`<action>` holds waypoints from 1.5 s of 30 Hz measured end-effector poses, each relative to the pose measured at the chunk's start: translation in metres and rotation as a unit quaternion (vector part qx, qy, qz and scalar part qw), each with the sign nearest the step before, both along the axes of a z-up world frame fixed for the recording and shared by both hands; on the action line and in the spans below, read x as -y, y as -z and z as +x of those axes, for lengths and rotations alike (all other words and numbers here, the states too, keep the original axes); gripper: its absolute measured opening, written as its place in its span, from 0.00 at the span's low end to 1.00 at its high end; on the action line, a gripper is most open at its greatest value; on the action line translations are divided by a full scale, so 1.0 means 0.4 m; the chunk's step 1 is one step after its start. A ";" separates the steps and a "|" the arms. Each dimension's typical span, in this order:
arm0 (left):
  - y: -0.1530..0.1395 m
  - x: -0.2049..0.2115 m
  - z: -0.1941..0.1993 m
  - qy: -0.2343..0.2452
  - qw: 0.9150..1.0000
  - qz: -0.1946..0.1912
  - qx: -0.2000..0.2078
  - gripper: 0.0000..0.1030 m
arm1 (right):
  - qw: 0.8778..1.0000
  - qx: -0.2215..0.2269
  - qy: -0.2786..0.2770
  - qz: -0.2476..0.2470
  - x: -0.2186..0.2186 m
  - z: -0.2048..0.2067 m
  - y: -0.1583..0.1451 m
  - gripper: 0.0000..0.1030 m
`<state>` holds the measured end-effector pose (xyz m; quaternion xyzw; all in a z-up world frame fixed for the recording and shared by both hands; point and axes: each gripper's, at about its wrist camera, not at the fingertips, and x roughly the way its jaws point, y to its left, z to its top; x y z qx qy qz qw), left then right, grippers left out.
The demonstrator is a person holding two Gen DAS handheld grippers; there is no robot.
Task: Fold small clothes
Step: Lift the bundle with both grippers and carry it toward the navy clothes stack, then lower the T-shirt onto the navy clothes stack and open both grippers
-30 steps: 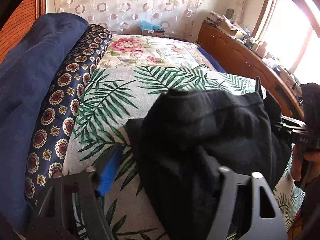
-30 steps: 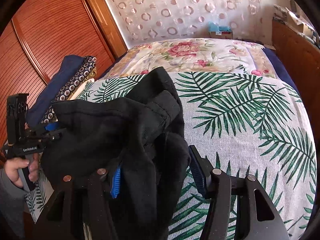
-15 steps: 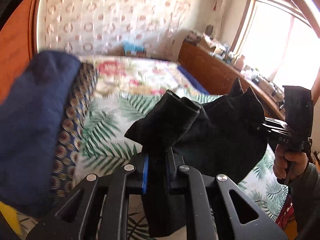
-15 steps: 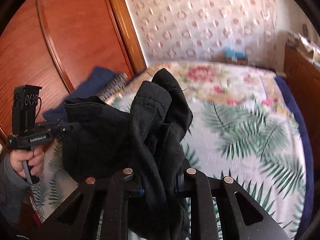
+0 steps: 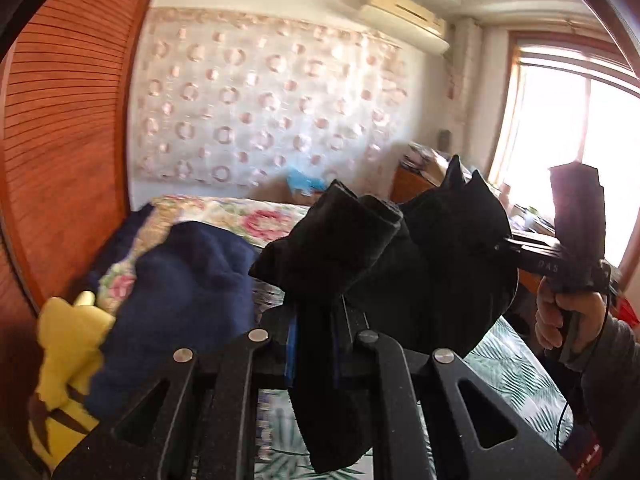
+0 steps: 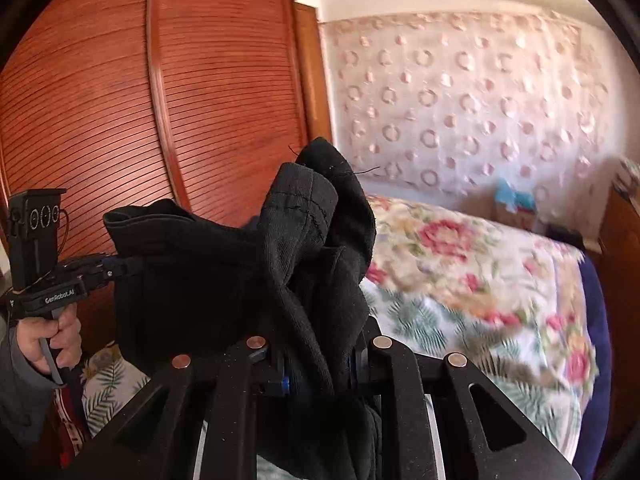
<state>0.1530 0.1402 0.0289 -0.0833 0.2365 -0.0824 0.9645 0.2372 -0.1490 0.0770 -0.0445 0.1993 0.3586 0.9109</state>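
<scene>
The black cloth (image 5: 440, 264) hangs in the air above the bed (image 6: 480, 280), stretched between two grippers. The left gripper (image 5: 316, 344) pinches one end tight. The right gripper (image 6: 318, 364) pinches the other end tight. A blue blanket (image 5: 192, 280) lies on the bed

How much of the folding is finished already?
Nothing looks folded yet. Done: the left gripper and right gripper are each clamped on the black garment, which hangs bunched above the bed. Left: spreading it flat and making the folds.
</scene>
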 end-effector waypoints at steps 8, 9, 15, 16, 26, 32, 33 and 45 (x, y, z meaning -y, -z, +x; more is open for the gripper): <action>0.043 -0.127 -0.033 -0.075 0.997 -0.032 0.013 0.13 | 0.996 0.021 -0.071 -0.050 -0.227 0.173 -0.053 0.18; 0.059 -0.147 -0.043 -0.085 0.996 -0.039 0.012 0.13 | 0.995 0.023 -0.078 -0.057 -0.257 0.194 -0.056 0.18; 0.159 -0.220 -0.084 -0.120 0.990 -0.074 -0.001 0.13 | 0.986 0.039 -0.127 -0.098 -0.432 0.363 -0.048 0.18; 0.173 -0.225 -0.083 -0.125 0.989 -0.075 -0.006 0.13 | 0.985 0.039 -0.133 -0.102 -0.452 0.380 -0.041 0.18; 0.230 -0.248 -0.073 -0.160 0.984 -0.056 -0.051 0.16 | 0.985 0.009 -0.071 -0.155 -0.600 0.585 0.052 0.40; 0.213 -0.253 -0.111 -0.159 0.986 -0.034 -0.026 0.47 | 0.995 0.024 -0.058 -0.082 -0.492 0.592 0.033 0.41; 0.205 -0.251 -0.117 -0.160 0.987 -0.026 -0.023 0.49 | 0.994 0.022 -0.069 -0.076 -0.485 0.587 0.042 0.41; 0.145 -0.196 -0.171 -0.149 0.988 0.034 -0.008 0.94 | 0.995 -0.034 -0.043 -0.085 -0.466 0.690 0.197 0.45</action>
